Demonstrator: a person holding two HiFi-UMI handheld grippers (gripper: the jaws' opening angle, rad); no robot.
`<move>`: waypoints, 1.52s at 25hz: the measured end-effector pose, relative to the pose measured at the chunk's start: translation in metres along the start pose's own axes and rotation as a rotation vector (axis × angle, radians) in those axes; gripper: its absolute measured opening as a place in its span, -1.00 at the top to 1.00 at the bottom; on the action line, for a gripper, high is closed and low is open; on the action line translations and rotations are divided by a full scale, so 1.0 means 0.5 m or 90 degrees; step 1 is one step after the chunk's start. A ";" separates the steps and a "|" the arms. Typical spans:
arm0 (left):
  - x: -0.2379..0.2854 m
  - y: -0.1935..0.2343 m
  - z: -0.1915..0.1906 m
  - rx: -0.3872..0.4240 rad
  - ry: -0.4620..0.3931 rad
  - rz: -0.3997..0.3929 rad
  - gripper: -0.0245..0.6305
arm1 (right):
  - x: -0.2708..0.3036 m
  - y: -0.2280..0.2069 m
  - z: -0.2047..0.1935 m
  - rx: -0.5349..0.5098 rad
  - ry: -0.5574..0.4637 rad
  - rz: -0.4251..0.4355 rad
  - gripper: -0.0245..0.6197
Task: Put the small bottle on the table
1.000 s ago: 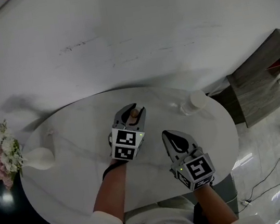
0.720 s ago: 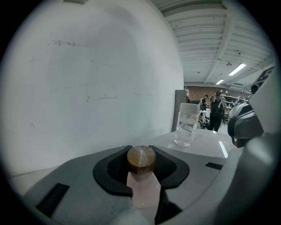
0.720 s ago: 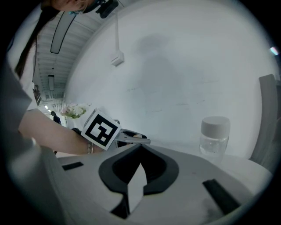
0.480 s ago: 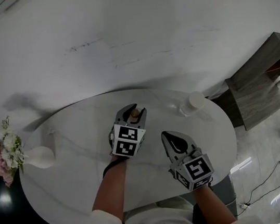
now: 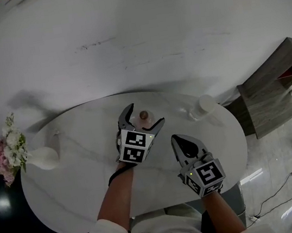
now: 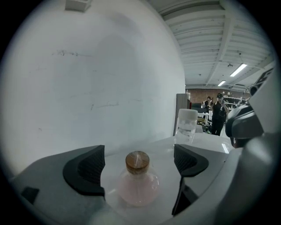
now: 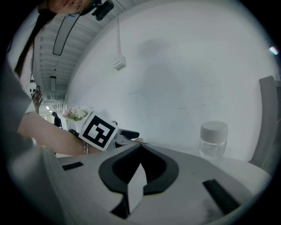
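The small bottle (image 5: 144,115), round, pinkish and cork-stopped, stands upright on the white oval table (image 5: 81,194). My left gripper (image 5: 144,119) is open around it; its jaws have just been opening, and the bottle (image 6: 138,186) stands between the dark pads (image 6: 85,169) without touching either. My right gripper (image 5: 179,139) hovers a little to the right and nearer the person. Its jaws are shut with nothing in them (image 7: 140,149).
A clear jar with a white lid (image 5: 202,106) stands at the table's far right. A white vase of flowers (image 5: 38,159) sits at the left edge. A white wall rises behind the table, and a wooden unit (image 5: 278,86) stands to the right.
The left gripper's jaws have spread wide and let go of the small bottle, which now stands free on the table. Neither hand has shifted noticeably.
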State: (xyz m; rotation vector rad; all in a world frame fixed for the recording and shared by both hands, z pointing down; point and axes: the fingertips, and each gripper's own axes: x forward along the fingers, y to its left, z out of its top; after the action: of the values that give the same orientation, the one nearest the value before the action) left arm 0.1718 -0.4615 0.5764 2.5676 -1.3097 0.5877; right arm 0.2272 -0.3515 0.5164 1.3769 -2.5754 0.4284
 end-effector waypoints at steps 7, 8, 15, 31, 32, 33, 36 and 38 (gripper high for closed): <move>-0.047 0.006 0.004 -0.006 -0.003 0.013 -0.62 | -0.017 0.012 0.018 -0.004 -0.016 -0.012 0.92; -0.055 0.005 0.006 -0.003 -0.005 0.013 -0.62 | -0.019 0.015 0.020 -0.004 -0.019 -0.014 0.92; -0.122 -0.013 0.020 0.028 -0.013 -0.009 -0.62 | -0.044 0.070 0.055 -0.038 -0.038 -0.034 0.92; -0.410 -0.008 0.058 0.071 -0.080 0.015 -0.62 | -0.136 0.262 0.100 -0.073 -0.071 -0.037 0.92; -0.432 -0.004 0.061 0.072 -0.087 0.023 -0.62 | -0.142 0.276 0.102 -0.075 -0.073 -0.035 0.92; -0.453 0.000 0.064 0.072 -0.095 0.029 -0.62 | -0.147 0.290 0.103 -0.078 -0.075 -0.033 0.92; -0.512 0.004 0.066 0.065 -0.113 0.039 -0.62 | -0.168 0.329 0.110 -0.089 -0.082 -0.030 0.92; -0.549 0.007 0.066 0.062 -0.121 0.047 -0.61 | -0.184 0.352 0.116 -0.095 -0.087 -0.029 0.92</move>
State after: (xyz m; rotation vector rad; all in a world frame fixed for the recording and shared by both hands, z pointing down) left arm 0.0325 -0.2748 0.4275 2.7208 -1.4765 0.4378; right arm 0.1294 -0.2067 0.4058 1.4540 -2.6151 0.1350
